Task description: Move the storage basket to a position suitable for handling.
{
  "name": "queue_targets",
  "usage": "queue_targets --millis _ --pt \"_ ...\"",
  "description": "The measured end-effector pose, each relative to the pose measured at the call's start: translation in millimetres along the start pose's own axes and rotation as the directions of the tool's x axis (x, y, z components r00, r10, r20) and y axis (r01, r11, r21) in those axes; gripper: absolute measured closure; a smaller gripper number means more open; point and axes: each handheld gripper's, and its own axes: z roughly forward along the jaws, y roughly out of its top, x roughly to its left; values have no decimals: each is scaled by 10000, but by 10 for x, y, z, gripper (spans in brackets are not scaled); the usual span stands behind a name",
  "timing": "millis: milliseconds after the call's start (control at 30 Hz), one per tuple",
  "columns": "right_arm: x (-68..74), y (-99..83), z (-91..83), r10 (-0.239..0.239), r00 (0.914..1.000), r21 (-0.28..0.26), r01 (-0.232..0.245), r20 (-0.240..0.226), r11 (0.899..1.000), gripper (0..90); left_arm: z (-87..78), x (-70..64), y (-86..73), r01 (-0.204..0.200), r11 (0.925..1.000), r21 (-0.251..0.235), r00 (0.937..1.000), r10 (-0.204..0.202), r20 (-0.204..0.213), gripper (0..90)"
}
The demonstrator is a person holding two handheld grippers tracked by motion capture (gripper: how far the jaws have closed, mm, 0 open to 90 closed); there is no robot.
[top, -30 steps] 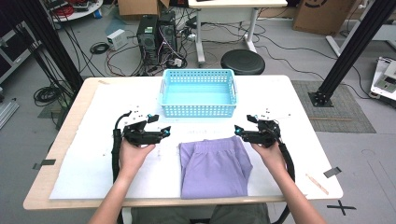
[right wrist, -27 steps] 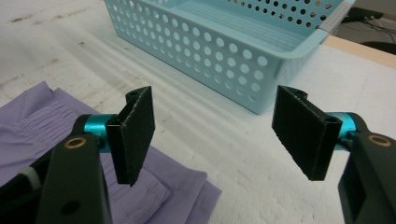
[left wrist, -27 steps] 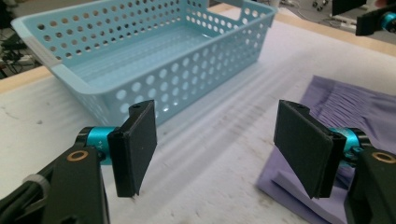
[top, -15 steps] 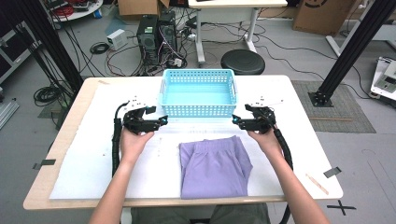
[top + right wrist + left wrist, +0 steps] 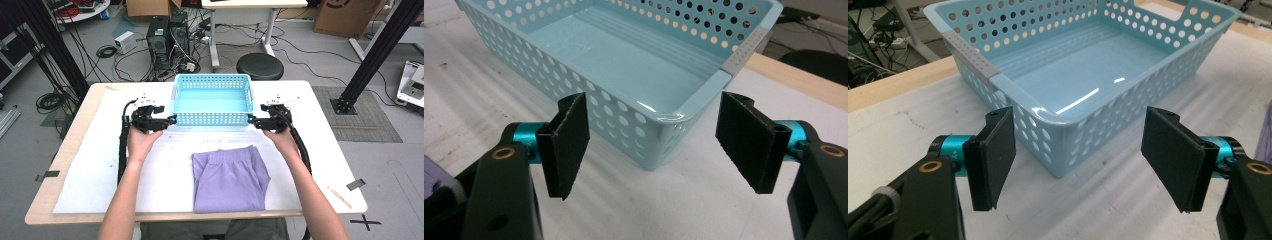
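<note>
A light blue perforated basket [image 5: 212,118] stands empty at the back middle of the table. My left gripper [image 5: 169,120] is open at its near left corner [image 5: 1060,165], the jaws apart on either side of that corner. At the near right corner [image 5: 655,159] my right gripper [image 5: 251,121] is open too, its jaws straddling the corner without touching it. Folded purple shorts [image 5: 230,177] lie on the white sheet between the two forearms, near the front edge.
A white sheet [image 5: 90,175] covers most of the wooden table [image 5: 45,200]. A black stool [image 5: 259,65], computer towers [image 5: 167,35] and loose cables sit on the floor behind the table. Black frame posts [image 5: 380,50] rise at the right.
Both grippers have moved forward and inward from beside the shorts to the basket's two near corners. They have stayed open.
</note>
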Motion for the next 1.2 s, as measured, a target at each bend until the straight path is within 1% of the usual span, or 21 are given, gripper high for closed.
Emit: queue_targets --millis 33,67,167,267,367,467,533,567,600,667,700,767,800,833,900,967,1033,1067,1100,1167,1200 --pt "0 0 0 0 10000 0 0 0 10000 298 0 0 0 0 10000 0 10000 0 0 300" --pt "-14 -6 26 74 10000 156 -74 -46 9999 298 22 15 -11 -48 9999 105 10000 48 -19 300" --pt "-39 -18 95 98 9999 348 -96 -76 9993 298 115 73 -81 140 9986 504 9999 -138 -34 302" --pt "-70 -28 150 172 9998 457 -167 -118 9988 298 182 109 -132 240 9974 677 9997 -241 6 306" --pt "-86 -32 190 188 9996 554 -177 -196 9983 298 220 125 -154 221 9975 673 9998 -223 20 306" --pt "-91 -47 257 218 9995 647 -202 -248 9977 298 266 132 -171 156 9986 505 9999 -159 54 309" --pt "-77 -66 339 89 9994 822 -61 -337 9966 298 292 124 -172 50 9990 447 10000 -52 40 334" --pt "-77 -66 339 89 9994 822 -61 -337 9966 298 297 111 -167 -71 9990 448 10000 73 -44 334" --pt "-57 -68 381 43 9996 907 -17 -284 9959 302 307 100 -164 -140 9991 399 9999 142 -52 364" --pt "-48 -67 399 -27 9996 883 52 -286 9961 303 336 91 -164 -108 9994 327 9999 106 88 364" --pt "-37 -64 415 -61 9995 913 89 -301 9958 304 356 88 -159 -101 9991 414 9999 97 113 364" --pt "-22 -51 443 -115 9997 969 137 -228 9952 312 420 96 -120 44 9961 885 9996 -68 272 356" --pt "-17 -44 448 -174 9997 912 188 -166 9957 315 446 90 -92 -17 9950 1000 9995 -14 302 348" --pt "-16 -35 446 -149 9998 866 161 -151 9961 326 464 68 -65 -94 9954 953 9997 73 227 347" --pt "-28 -27 446 -129 9999 824 136 -92 9965 358 482 43 -43 -229 9965 803 9997 230 5 307" --pt "-47 -31 447 -169 9998 829 176 -91 9964 365 495 62 -64 91 9975 698 9998 -101 150 305" --pt "-51 -32 448 -203 9997 806 211 -100 9965 366 507 82 -86 346 9967 731 9989 -369 304 306" --pt "-37 -32 447 -176 9998 855 178 -40 9962 366 520 72 -91 257 9959 868 9994 -276 213 307" --pt "-37 -32 447 -176 9998 855 178 -40 9962 366 520 72 -91 257 9959 868 9994 -276 213 310" --pt "-39 -33 446 -170 9998 870 174 -55 9961 366 525 63 -88 7 9949 1009 9999 -21 128 310" --pt "-38 -32 447 -152 9999 868 155 -41 9961 366 525 62 -88 7 9949 1008 9999 -19 121 310"
